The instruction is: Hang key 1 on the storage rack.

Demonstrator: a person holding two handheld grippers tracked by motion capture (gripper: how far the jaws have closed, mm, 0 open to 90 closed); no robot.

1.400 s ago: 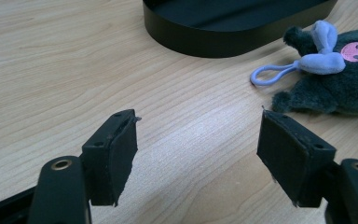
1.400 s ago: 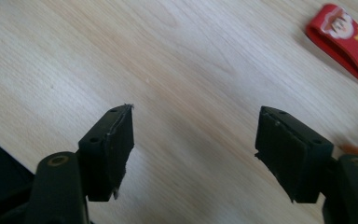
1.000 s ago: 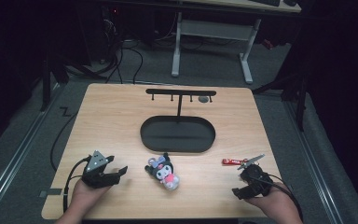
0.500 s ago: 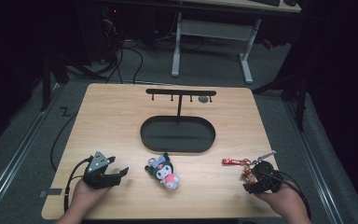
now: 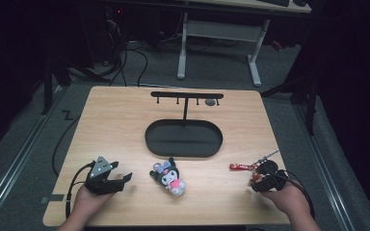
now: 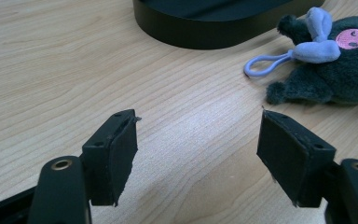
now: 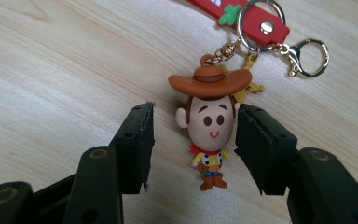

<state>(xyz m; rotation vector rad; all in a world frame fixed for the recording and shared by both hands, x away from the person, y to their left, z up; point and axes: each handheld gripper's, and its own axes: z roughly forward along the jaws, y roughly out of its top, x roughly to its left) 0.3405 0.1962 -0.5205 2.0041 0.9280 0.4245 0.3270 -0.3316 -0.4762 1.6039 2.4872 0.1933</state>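
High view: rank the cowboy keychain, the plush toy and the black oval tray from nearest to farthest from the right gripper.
1. Cowboy keychain: right at the right gripper, lying between its jaws.
2. Plush toy: to the gripper's left, near the table's front middle.
3. Black oval tray: farther back, at the table's centre.

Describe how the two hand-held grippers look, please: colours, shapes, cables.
Both are black. The left gripper carries a grey three-cornered plate on top and trails a black cable looping beside the hand. The right gripper also trails a black cable. Each has two flat, blocky black fingers with foam-like pads and brass-coloured screw holes behind them.
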